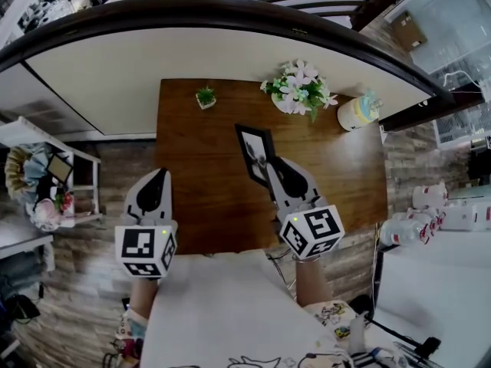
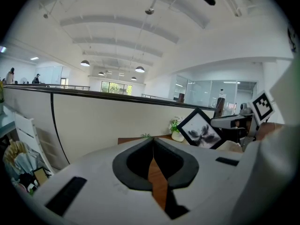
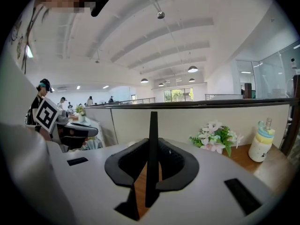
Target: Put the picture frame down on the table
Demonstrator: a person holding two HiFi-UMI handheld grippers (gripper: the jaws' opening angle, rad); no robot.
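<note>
Frame, thin black rectangle, clamped in right claw

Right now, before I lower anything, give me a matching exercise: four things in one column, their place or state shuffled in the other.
Things:
1. picture frame
2. left gripper
3. small green plant
4. pastel bottle

Place or state:
A. far left part of the table
B. clamped in the right gripper
C. shut, holding nothing
D. far right corner, beside the flowers

Pairs: 1-B, 2-C, 3-A, 4-D.
</note>
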